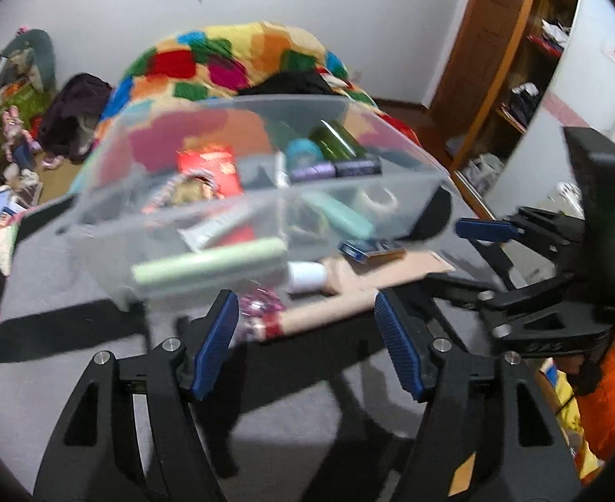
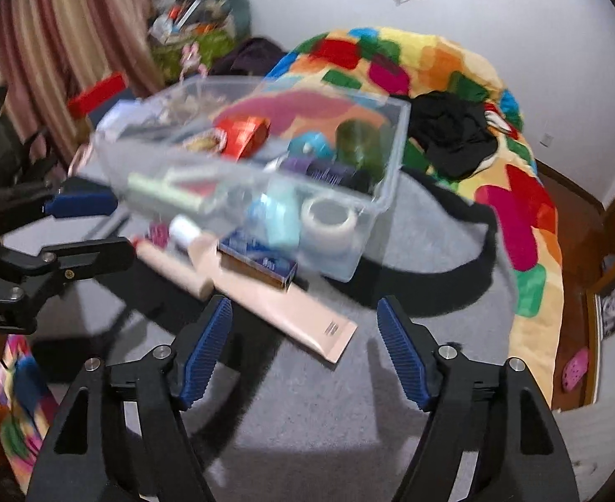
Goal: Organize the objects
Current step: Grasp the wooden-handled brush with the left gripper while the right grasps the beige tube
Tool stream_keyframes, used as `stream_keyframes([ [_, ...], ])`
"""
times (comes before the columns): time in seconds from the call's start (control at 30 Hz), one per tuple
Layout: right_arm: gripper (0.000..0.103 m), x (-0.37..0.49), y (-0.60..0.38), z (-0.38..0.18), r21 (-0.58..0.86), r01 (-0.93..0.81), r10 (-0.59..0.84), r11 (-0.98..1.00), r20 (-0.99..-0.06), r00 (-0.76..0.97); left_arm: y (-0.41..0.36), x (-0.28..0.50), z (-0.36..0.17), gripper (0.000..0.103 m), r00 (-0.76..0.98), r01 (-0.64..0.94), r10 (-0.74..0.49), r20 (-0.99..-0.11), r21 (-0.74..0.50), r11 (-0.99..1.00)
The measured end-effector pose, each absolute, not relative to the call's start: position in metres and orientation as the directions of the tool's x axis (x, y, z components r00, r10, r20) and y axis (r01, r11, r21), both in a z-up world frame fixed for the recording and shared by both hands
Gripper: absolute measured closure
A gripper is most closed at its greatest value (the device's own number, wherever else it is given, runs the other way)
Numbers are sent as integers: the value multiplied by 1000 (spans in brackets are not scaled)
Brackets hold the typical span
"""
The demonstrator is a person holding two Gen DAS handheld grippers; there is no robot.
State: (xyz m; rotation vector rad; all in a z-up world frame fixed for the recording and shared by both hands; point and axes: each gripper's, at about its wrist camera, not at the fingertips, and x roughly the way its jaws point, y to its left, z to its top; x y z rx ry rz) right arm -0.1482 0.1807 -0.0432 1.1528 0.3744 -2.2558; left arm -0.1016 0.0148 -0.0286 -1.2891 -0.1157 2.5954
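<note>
A clear plastic bin (image 1: 408,192) (image 2: 374,217) on the grey bed cover holds several things: a green bottle (image 2: 360,144), a red pack (image 2: 244,134), a tape roll (image 2: 328,219), a pale green case (image 1: 211,265). In front of it lie a pink tube (image 2: 282,309) with a white cap (image 1: 305,276), a blue box (image 2: 261,261) and a cardboard roll (image 1: 328,313). My left gripper (image 1: 307,347) is open and empty near the roll. My right gripper (image 2: 305,349) is open and empty, just short of the pink tube's flat end.
A many-coloured blanket (image 2: 516,192) with black clothing (image 2: 454,134) lies behind the bin. A black strap (image 2: 466,267) crosses the cover. A wooden shelf (image 1: 529,71) stands at the right, clutter (image 1: 10,96) at the left.
</note>
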Motion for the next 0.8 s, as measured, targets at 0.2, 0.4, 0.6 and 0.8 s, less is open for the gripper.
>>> stream_keyframes([
  [0.2,31,-163,173,-64,19,652,-360,-758,-846,-393,30,-115,-28,36,-559,-238,288,-778,-182,-954],
  [0.4,36,-174,176,-68,105,667,-411,-737,-854,-320,42,-133,-41,36,-485,-277,340,-806,-226,-934],
  [0.6,69,-154,181,-64,123,716,-450,-687,-846,-286,43,-126,-53,37,-419,-310,383,-823,-267,-912],
  [0.8,82,-131,188,-62,172,727,-481,-665,-843,-240,35,-98,-54,38,-423,-329,364,-830,-234,-915],
])
